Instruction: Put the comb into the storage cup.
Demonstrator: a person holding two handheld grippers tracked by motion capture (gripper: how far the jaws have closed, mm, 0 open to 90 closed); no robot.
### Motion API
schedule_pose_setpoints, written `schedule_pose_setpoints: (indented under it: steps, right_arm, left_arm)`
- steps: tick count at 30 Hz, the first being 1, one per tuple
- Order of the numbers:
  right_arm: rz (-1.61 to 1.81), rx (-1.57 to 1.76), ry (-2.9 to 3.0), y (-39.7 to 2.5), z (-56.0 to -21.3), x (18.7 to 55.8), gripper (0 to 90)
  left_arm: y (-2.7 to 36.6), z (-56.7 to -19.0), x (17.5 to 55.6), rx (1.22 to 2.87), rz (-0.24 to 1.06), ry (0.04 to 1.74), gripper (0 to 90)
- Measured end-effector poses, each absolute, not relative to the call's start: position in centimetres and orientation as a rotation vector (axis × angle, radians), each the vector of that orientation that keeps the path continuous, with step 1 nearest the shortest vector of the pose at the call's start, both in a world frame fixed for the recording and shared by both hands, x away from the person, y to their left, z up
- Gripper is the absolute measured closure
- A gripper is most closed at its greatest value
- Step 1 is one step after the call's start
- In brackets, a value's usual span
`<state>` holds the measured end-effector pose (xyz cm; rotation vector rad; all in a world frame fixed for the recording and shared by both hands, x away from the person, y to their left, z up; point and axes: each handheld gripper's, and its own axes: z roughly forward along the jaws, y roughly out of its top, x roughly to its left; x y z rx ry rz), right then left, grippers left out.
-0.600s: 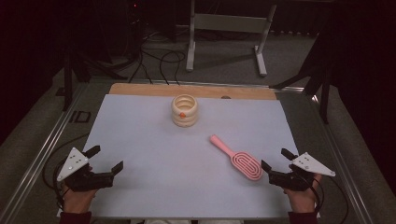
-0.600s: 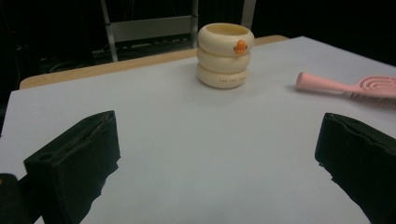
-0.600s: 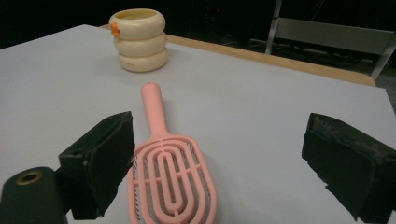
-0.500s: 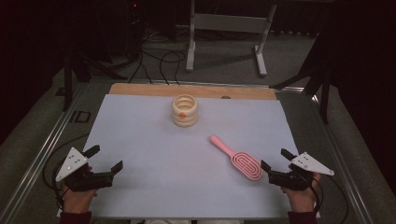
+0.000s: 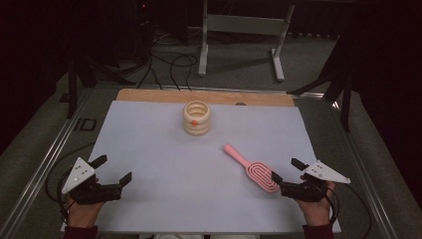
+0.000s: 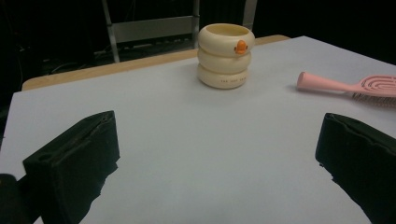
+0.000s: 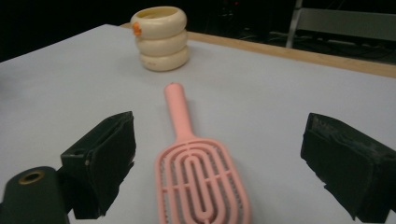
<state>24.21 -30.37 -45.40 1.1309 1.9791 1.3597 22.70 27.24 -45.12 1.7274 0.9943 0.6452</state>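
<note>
Pink hairbrush (image 5: pixel 253 169) flat on table (image 5: pixel 164 149), right gripper (image 5: pixel 287 176) fingers spread wide beside its head (not touching), left gripper (image 5: pixel 113 170) fingers likewise open, empty.

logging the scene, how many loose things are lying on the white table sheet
2. A cream ringed cup stands near the far edge at the middle. A pink hairbrush lies flat to the near right, its head just ahead of the right gripper, whose jaws stand open.

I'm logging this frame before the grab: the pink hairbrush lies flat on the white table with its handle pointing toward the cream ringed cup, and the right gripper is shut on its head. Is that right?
Not quite. The right gripper is open, its jaws standing wide on either side of the pink hairbrush head without touching it, as the right gripper view shows. The rest holds: the brush lies flat on the white table, handle toward the cream ringed cup.
</note>
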Motion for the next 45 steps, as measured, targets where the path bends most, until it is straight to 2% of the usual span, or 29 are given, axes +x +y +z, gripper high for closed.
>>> schedule_pose_setpoints:
  steps: [10, 20, 21, 22, 23, 24, 25, 26, 28, 29, 30, 31, 45]
  right_arm:
    - [1.358, 1.116, 2.04, -29.1, -45.7, 24.4, 15.7]
    - [1.306, 1.088, 2.086, -27.8, -46.1, 24.4, 30.8]
    - [1.292, 1.085, 2.097, -27.5, -46.2, 24.4, 37.2]
    - [1.292, 1.085, 2.097, -27.5, -46.2, 24.4, 37.2]
    - [1.297, 1.081, 2.106, -27.4, -46.3, 24.3, 41.7]
    - [1.304, 1.063, 2.124, -27.2, -46.3, 24.2, 50.9]
    - [1.303, 1.039, 2.136, -27.1, -46.4, 24.2, 55.3]
    - [1.303, 1.039, 2.136, -27.1, -46.4, 24.2, 55.3]
    - [1.301, 1.011, 2.145, -26.8, -46.4, 24.0, 65.9]
    - [1.301, 1.011, 2.145, -26.8, -46.4, 24.0, 65.9]
    - [1.289, 0.982, 2.154, -26.5, -46.5, 23.9, 80.0]
    - [1.28, 0.944, 2.167, -26.1, -46.5, 23.7, 90.0]
    - [1.206, 0.944, 2.28, -24.9, -48.5, 24.1, 90.0]
  left_arm:
    - [27.3, -45.3, 22.8, 1.73, 0.65, 1.003, 0.2]
    - [27.2, -45.2, 22.8, 1.716, 0.637, 0.997, 0.2]
    - [27.2, -45.2, 22.8, 1.716, 0.635, 0.998, 0.2]
    - [27.2, -45.2, 22.8, 1.716, 0.635, 0.998, 0.2]
    - [27.2, -45.2, 22.8, 1.716, 0.637, 1.0, 0.2]
    - [27.2, -45.2, 22.8, 1.716, 0.636, 1.001, 0.2]
    - [27.2, -45.2, 22.8, 1.71, 0.626, 0.998, 0.2]
    - [27.2, -45.2, 22.8, 1.71, 0.626, 0.998, 0.2]
    - [27.2, -45.2, 22.8, 1.707, 0.622, 0.997, 0.2]
    - [27.2, -45.2, 22.8, 1.707, 0.622, 0.997, 0.2]
    - [27.1, -45.2, 22.8, 1.71, 0.623, 0.995, 0.2]
    - [27.1, -45.2, 22.8, 1.709, 0.622, 0.996, 0.2]
    - [27.1, -45.2, 22.7, 1.703, 0.629, 1.0, 0.6]
